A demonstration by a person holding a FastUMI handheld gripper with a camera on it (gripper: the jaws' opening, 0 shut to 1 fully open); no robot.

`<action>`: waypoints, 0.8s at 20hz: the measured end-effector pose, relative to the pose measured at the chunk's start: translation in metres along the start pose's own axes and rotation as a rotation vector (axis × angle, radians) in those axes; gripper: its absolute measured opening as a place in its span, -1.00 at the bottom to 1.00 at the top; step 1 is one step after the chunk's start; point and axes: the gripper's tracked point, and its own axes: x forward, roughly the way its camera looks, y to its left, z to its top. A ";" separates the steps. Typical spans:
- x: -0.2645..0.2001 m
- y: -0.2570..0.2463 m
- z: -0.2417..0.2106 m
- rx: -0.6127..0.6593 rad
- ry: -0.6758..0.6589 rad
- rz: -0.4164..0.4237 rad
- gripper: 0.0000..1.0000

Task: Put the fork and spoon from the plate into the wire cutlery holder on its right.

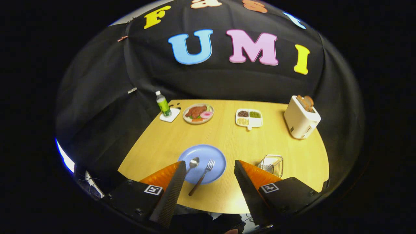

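Hovering spread wide and empty, the tongs [209,169] frame a blue plate [214,156] bearing spoon [193,162] and fork [202,177] on the wooden surface [227,136]; wire cutlery holder [272,163] just right; beyond, food plate [198,113], divided tray [249,118], bottle [163,104], toaster [300,122], black cloth wall

We see bare table [227,191] between our spread fingers [175,182]; the wire cutlery holder [272,164] stands just beyond our right finger.
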 end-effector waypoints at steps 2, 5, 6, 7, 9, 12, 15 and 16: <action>0.018 0.001 -0.015 0.021 0.061 0.004 0.76; 0.055 0.002 -0.043 0.025 0.149 -0.003 0.76; 0.067 0.004 -0.054 0.024 0.181 -0.006 0.68; 0.078 0.009 -0.064 0.026 0.213 -0.004 0.55; 0.099 0.012 -0.079 0.019 0.257 -0.009 0.54; 0.132 0.014 -0.099 0.019 0.307 -0.036 0.41; 0.156 0.017 -0.118 0.024 0.369 -0.056 0.40; 0.163 0.018 -0.123 0.029 0.379 -0.057 0.40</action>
